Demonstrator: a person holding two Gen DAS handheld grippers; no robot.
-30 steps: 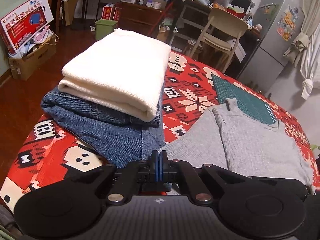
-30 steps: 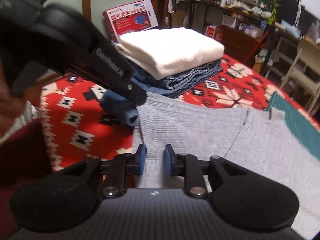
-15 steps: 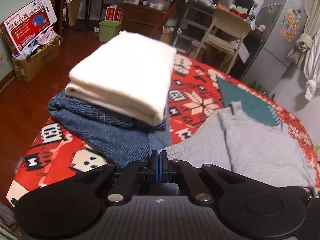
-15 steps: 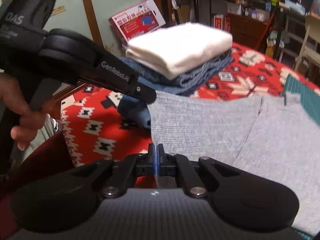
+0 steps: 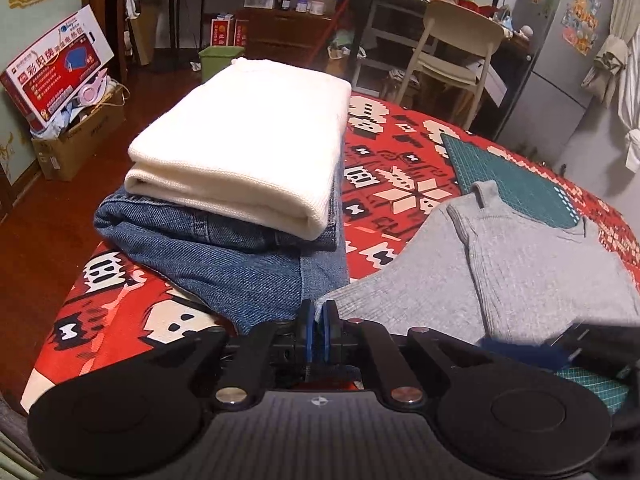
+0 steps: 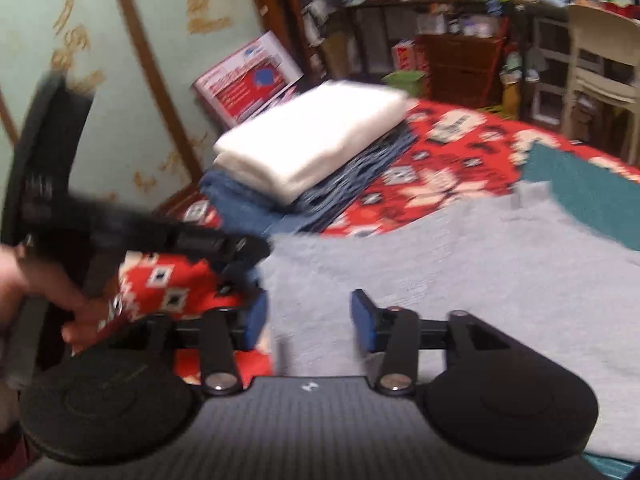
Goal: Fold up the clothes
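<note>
A grey sweater (image 5: 532, 276) lies spread on a table covered with a red patterned cloth (image 5: 396, 184), its collar toward the green cutting mat (image 5: 516, 184) and its body partly doubled over itself along a lengthwise crease. Beside it stands a pile of folded denim jeans (image 5: 224, 256) with a folded white sweater (image 5: 248, 140) on top. The left gripper (image 5: 319, 330) pinches the near corner of the grey sweater between its nearly closed blue pads, just beside the jeans, as it did a second ago. The right gripper (image 6: 306, 322), whose pads were pressed together over the sweater's near edge half a second ago, now has its pads spread wide apart with nothing between them; the view is blurred by motion. A hand (image 6: 44, 292) holds the left tool at the left of this view. The release suggests that one grasp has ended and that the right gripper is being moved to a new hold, while the left corner remains anchored. The grey sweater is judged only partly folded.
</note>
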